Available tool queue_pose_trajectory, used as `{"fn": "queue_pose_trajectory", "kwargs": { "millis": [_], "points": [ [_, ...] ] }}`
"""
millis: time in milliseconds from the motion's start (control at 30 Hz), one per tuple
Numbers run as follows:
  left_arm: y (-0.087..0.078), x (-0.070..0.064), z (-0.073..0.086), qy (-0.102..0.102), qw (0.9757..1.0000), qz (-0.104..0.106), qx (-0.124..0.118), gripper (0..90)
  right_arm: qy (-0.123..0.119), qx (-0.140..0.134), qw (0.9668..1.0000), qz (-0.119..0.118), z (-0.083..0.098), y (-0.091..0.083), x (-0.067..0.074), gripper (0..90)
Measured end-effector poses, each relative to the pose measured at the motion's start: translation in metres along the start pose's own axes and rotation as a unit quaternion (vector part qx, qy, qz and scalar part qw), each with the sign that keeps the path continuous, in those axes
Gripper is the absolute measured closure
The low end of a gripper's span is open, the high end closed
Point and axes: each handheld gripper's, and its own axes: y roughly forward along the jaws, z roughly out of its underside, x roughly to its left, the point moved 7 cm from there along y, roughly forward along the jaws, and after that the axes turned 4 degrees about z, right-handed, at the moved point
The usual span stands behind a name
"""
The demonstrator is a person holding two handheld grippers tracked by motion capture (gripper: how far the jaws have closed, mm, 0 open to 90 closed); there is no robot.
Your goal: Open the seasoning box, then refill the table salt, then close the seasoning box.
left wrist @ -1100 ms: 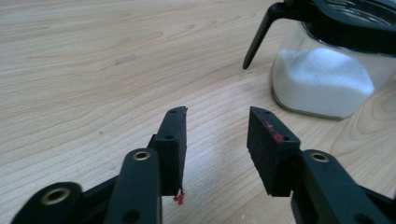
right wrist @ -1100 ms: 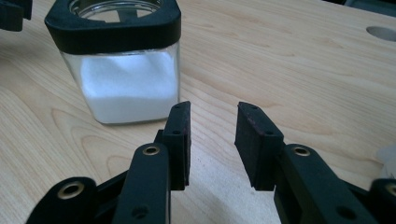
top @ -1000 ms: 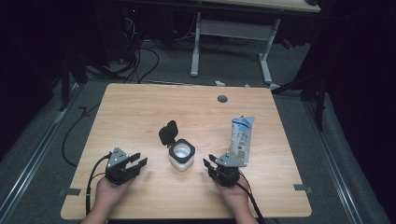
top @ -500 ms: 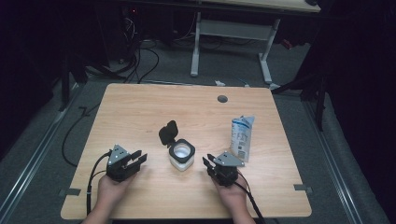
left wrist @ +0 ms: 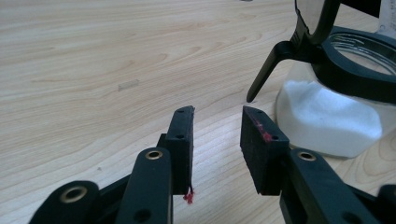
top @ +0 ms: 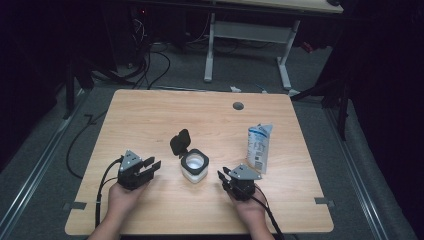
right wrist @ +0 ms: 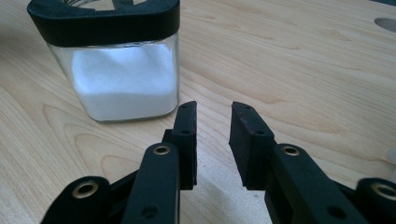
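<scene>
Left hand-held gripper (top: 148, 166), lower left of the high view: jaws stood partly open with a narrow gap, nothing between them, pads touching nothing. They had just been closing and then eased slightly apart. The gripper lay low over the tabletop (top: 150, 115), jaws pointing right toward the jar (top: 194, 166). The left hand (top: 122, 196) gripped it from below, forearm entering from the bottom edge; a black cable looped off to its left.

Jar, centre of the high view, between the two grippers and apart from both: square clear glass with a black collar, its black flip lid (top: 180, 142) hinged open and tilted up to the upper left. It held white powder, roughly half full in the left gripper view (left wrist: 327, 116), where it sat at the right just beyond the jaws.

Right hand-held gripper (top: 224, 179), lower right of centre: jaws likewise partly open, empty, after the same closing and slight reopening, pointing up-left toward the jar. The right hand (top: 248, 207) held it from below. In the right gripper view the jar (right wrist: 121, 84) stood at upper left.

White pouch (top: 259, 147) with blue print stood upright at the right, just beyond the right gripper.
</scene>
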Motion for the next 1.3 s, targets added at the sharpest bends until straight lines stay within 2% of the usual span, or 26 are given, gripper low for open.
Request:
{"fn": "queue_pose_trajectory", "kwargs": {
  "millis": [200,500,767,1067,1300],
  "points": [
    [0.002,-0.002,-0.008,0.002,1.0,0.002,-0.001,69.0,-0.001,-0.001,1.0,-0.001,0.0,0.002,0.003,72.9],
    [0.006,-0.001,-0.017,-0.012,0.9999,0.004,-0.008,76.2,-0.005,-0.005,1.0,-0.004,-0.004,0.002,0.003,75.8],
    [0.01,-0.004,-0.027,0.0,1.0,0.001,-0.006,81.2,-0.004,-0.006,1.0,-0.004,-0.004,0.003,0.003,77.7],
    [0.013,-0.006,-0.037,0.003,0.9999,-0.002,-0.01,85.4,-0.003,-0.007,0.9999,-0.007,-0.006,0.003,0.004,89.2],
    [0.018,-0.008,-0.045,0.003,0.9999,0.001,-0.012,88.1,-0.009,-0.004,0.9999,-0.011,-0.005,0.002,0.007,90.0]
  ]
}}
